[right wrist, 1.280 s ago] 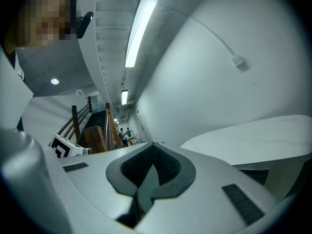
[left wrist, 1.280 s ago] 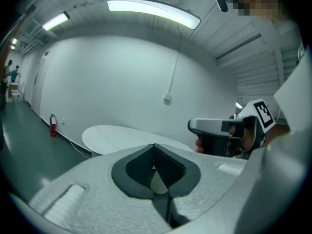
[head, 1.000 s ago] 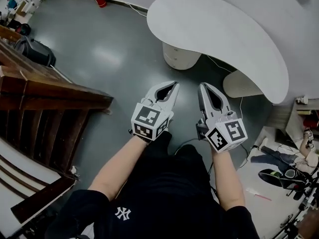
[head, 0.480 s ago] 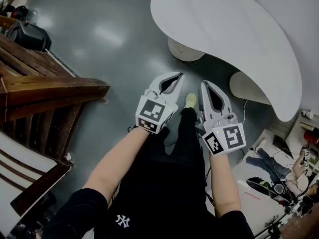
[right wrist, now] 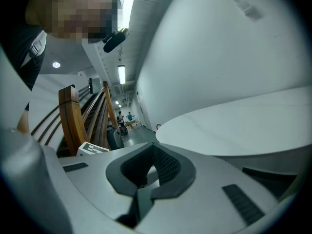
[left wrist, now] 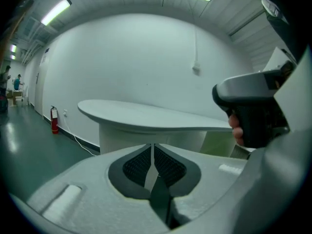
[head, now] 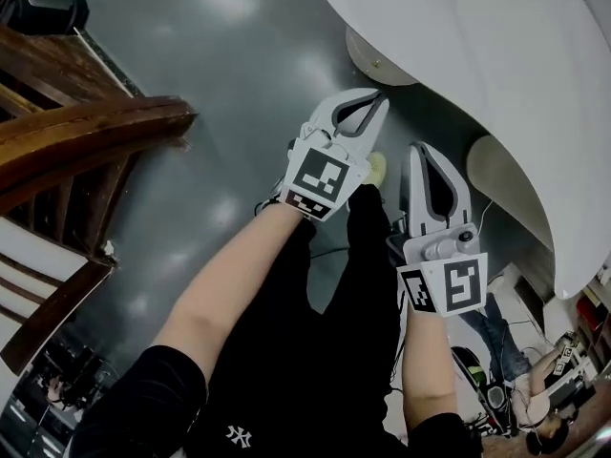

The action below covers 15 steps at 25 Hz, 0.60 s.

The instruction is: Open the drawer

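A white curved table fills the upper right of the head view. Under it stands a rounded white cabinet, also in the left gripper view; I cannot make out a drawer front or handle on it. My left gripper is shut and empty, its tips just short of that cabinet. My right gripper is behind it and to the right, also shut with nothing held. The left gripper's pads meet in its own view. The right gripper's tips touch below the table's rim.
A second white table support stands to the right. A dark wooden stair railing and a black bag are at the left. The person's legs and a shoe are below the grippers. Cables and gear lie at the lower right.
Both grippers have dropped lower and moved forward toward the table's underside. The left one now leads the right. Both stayed shut.
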Motion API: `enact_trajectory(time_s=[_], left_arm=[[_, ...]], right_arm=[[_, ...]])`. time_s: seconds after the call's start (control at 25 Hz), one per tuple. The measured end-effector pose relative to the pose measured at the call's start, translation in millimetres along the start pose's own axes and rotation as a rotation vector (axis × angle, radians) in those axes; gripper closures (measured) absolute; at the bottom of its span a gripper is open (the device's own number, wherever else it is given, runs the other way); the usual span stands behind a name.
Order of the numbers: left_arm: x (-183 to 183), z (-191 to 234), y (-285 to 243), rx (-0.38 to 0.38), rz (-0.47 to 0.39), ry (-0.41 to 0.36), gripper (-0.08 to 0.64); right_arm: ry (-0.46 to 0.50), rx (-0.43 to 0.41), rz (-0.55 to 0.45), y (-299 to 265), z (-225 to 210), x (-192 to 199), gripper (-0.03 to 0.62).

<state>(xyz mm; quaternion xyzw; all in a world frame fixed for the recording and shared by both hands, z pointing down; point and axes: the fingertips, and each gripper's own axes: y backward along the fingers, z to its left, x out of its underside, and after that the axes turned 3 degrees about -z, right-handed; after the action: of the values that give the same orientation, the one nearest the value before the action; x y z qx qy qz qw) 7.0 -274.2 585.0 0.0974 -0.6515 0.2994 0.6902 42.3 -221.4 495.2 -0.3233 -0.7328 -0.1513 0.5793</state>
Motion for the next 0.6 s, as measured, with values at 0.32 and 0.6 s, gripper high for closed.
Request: enact_trajectory(time_s=[0.32,0.6], left_arm=[[74.7,39.6,-90.4,-0.057,0.023,0.006,0.466],[91.2,46.3,-142.6,-0.059,0.032,-0.029,0.426]], right_arm=[[-0.059,0.001,0.024,-35.1,-57.9,72.3,0.577],[-0.063,0.006,0.013,-42.7,-87.8,83.0,0.577]])
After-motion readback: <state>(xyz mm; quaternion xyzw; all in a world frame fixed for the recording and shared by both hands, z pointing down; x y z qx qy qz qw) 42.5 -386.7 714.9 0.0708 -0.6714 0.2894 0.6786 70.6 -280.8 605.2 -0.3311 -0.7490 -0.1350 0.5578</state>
